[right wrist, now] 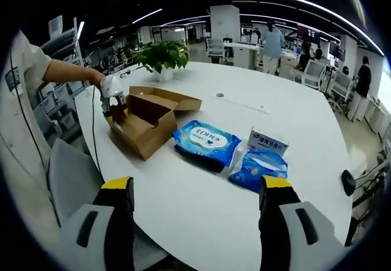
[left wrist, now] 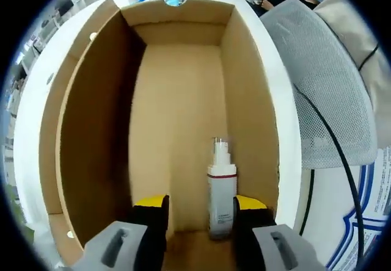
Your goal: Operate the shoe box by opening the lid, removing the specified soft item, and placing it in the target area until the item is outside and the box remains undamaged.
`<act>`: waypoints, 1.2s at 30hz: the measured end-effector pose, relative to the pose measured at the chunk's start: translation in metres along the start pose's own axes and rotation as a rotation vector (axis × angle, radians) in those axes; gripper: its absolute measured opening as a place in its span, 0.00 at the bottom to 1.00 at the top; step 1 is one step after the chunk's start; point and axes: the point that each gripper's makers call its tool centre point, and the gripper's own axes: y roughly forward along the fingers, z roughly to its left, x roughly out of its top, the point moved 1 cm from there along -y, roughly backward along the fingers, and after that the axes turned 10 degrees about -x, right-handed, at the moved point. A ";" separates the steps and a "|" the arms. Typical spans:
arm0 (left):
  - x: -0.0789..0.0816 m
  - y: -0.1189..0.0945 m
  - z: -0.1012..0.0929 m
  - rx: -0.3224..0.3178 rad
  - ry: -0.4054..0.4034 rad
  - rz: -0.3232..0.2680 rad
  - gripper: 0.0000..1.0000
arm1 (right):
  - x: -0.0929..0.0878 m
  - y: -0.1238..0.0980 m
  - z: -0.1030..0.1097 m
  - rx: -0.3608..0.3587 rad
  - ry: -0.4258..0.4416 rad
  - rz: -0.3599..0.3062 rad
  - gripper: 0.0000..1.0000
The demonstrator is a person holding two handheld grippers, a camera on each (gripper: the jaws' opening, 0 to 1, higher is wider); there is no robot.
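The brown cardboard shoe box (left wrist: 183, 100) stands open, and I look straight down into it. Inside, a small white pump bottle (left wrist: 221, 191) with a dark red band rests by the right wall. My left gripper (left wrist: 200, 209) is open at the box's near end, and the bottle lies close to its right jaw. From the right gripper view the same box (right wrist: 146, 124) sits on the white table with its lid (right wrist: 168, 99) folded back, and a person's hand holds the left gripper (right wrist: 113, 107) in it. A blue soft wipes pack (right wrist: 206, 140) lies beside the box. My right gripper (right wrist: 197, 191) hangs open above the table's near edge.
A second blue pack (right wrist: 259, 168) and a small white carton (right wrist: 269, 141) lie right of the wipes. A potted plant (right wrist: 162, 54) stands at the back of the round table (right wrist: 244, 100). A grey mesh chair (left wrist: 330, 88) is beside the table. People stand far behind.
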 end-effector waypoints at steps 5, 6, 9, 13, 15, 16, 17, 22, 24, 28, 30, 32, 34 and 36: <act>0.001 0.001 -0.002 -0.017 0.011 0.001 0.42 | 0.001 0.003 0.003 0.005 0.008 -0.005 0.79; 0.002 0.001 -0.002 -0.017 0.011 0.000 0.42 | 0.001 0.003 0.003 0.006 0.009 -0.004 0.79; 0.009 0.002 -0.001 -0.010 -0.005 -0.034 0.41 | 0.000 0.004 0.005 0.010 0.019 -0.002 0.79; 0.009 0.004 -0.002 -0.017 0.002 -0.019 0.41 | -0.002 0.005 0.007 0.015 0.013 0.004 0.79; 0.009 0.004 -0.002 -0.019 0.001 -0.017 0.41 | -0.001 0.005 0.007 0.015 0.014 0.001 0.79; 0.008 0.004 -0.001 -0.017 0.002 -0.016 0.42 | -0.001 0.005 0.007 0.015 0.017 -0.001 0.79; 0.008 0.004 -0.001 -0.013 0.002 -0.016 0.43 | 0.000 0.005 0.007 0.015 0.019 -0.005 0.79; 0.008 0.004 0.000 -0.007 -0.014 -0.017 0.43 | 0.001 0.005 0.006 0.010 0.019 -0.009 0.78; 0.013 0.003 0.002 0.011 -0.027 -0.051 0.40 | 0.000 0.005 0.007 0.011 0.021 -0.008 0.78; 0.016 0.002 0.006 0.032 -0.050 -0.077 0.40 | -0.001 0.006 0.008 0.016 0.022 -0.007 0.78; 0.015 0.002 0.006 0.037 -0.054 -0.075 0.41 | -0.002 0.006 0.008 0.016 0.021 -0.006 0.78; 0.015 0.001 0.007 0.045 -0.058 -0.075 0.42 | -0.001 0.006 0.008 0.016 0.022 -0.007 0.78; 0.017 -0.001 0.009 0.059 -0.055 -0.085 0.40 | -0.001 0.006 0.008 0.018 0.024 -0.010 0.78; 0.020 -0.004 0.013 0.078 -0.053 -0.101 0.36 | 0.000 0.006 0.009 0.019 0.024 -0.011 0.78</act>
